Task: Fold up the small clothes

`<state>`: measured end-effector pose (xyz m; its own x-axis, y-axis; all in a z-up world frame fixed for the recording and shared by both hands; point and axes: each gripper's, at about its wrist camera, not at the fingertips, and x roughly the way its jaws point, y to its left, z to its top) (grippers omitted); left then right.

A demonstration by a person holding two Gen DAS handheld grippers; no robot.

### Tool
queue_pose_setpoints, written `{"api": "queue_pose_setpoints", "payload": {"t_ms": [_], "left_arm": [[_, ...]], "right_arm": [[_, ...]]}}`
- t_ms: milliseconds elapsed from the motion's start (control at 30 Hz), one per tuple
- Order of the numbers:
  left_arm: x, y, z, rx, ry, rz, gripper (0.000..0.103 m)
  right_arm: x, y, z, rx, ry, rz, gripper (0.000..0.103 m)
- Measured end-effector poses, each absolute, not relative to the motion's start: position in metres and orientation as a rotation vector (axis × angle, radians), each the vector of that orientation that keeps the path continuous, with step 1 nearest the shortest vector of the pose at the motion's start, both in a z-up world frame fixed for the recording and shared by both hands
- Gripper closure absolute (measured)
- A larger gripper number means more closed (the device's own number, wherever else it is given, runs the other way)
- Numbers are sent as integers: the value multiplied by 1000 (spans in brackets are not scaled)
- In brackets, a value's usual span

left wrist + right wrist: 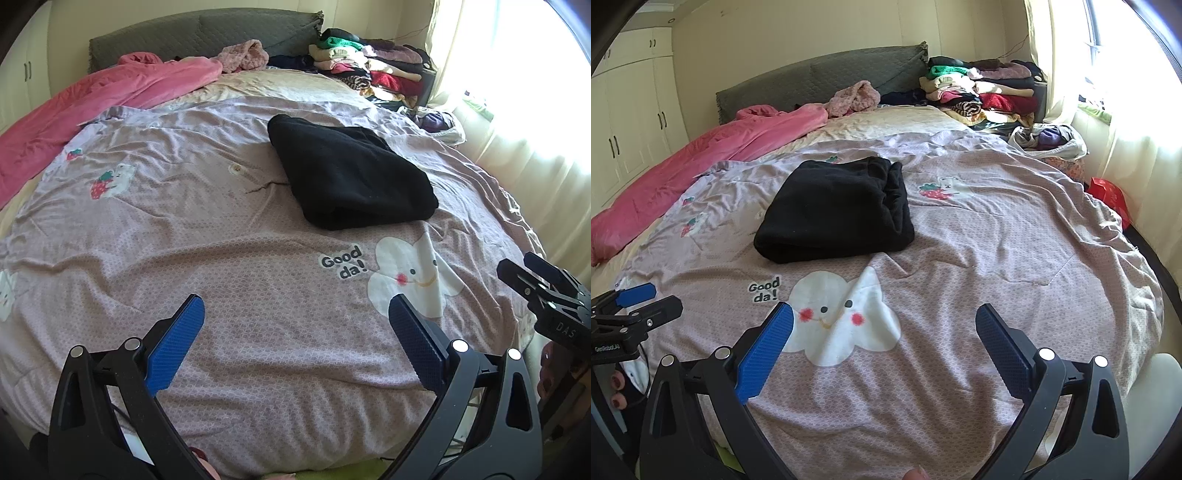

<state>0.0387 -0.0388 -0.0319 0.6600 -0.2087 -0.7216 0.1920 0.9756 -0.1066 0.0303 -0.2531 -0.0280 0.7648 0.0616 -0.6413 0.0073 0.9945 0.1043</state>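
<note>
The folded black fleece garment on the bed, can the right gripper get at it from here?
Probably yes. The right gripper is open, and only bare lilac bedspread lies between it and the folded black fleece garment; nothing sits on top.

Left gripper (295,314) fingers spread wide, right gripper (884,321) likewise, both empty

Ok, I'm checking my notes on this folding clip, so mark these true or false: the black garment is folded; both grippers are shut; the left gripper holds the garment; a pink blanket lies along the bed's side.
1. The black garment lies folded on the bedspread. True.
2. Both grippers are shut. False: the left gripper and right gripper are open.
3. The left gripper holds the garment. False: it holds nothing.
4. A pink blanket lies along the bed's side. True.
</note>
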Motion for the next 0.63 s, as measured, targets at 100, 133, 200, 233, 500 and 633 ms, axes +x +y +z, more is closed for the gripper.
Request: {"api": "queue_pose_setpoints", "payload": {"t_ms": [100, 133, 200, 233, 500, 633], "left_arm": [[42, -39, -32, -12, 836, -209, 9], [44, -38, -31, -6, 838, -190, 9], [48, -35, -32, 3, 846, -166, 9], [50, -32, -30, -1, 843, -159, 9], [118, 93, -9, -213, 888, -17, 9], [174, 229, -12, -305, 914, 270, 9]], "right_arm": [[31, -258, -29, 114, 704, 1, 4], [30, -262, -29, 119, 704, -14, 4], [29, -269, -30, 130, 702, -52, 4], [26, -276, -31, 142, 699, -87, 4], [-20, -394, -46, 260, 671, -537, 5], [-72, -514, -80, 402, 727, -900, 4]]}}
